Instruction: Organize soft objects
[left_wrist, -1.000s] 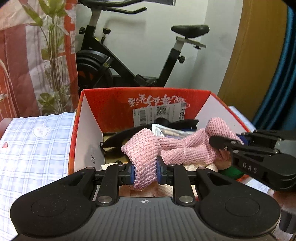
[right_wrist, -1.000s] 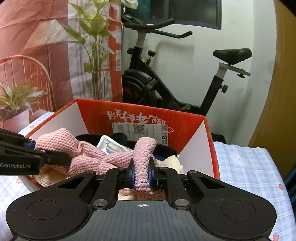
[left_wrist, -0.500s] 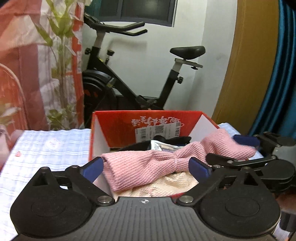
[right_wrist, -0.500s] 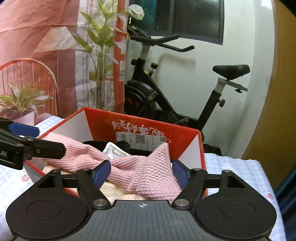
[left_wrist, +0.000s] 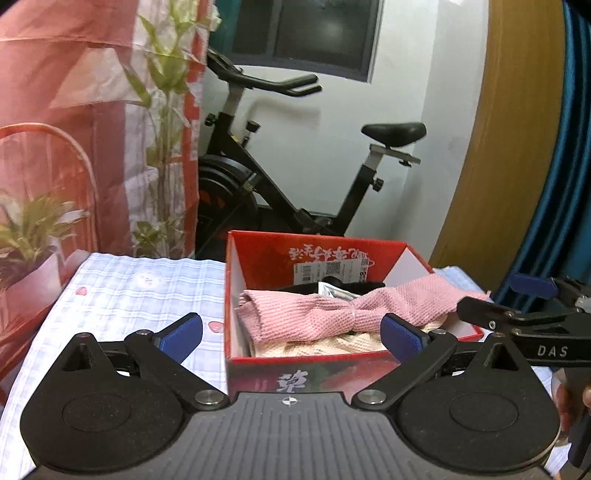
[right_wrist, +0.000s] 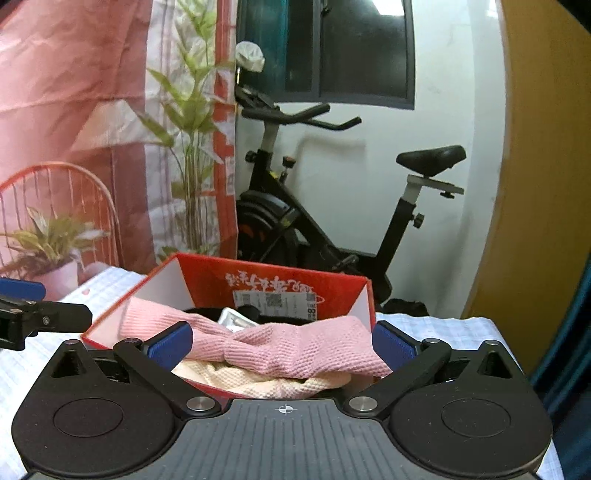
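From the left wrist, the left gripper is opening wide and empty; the pink knitted cloth lies across the red box on a cream cloth — one end draped over the right rim.

From the right wrist, the right gripper is opening too, gripping nothing. The placing looks done — only that overhanging end seems left to tuck in.
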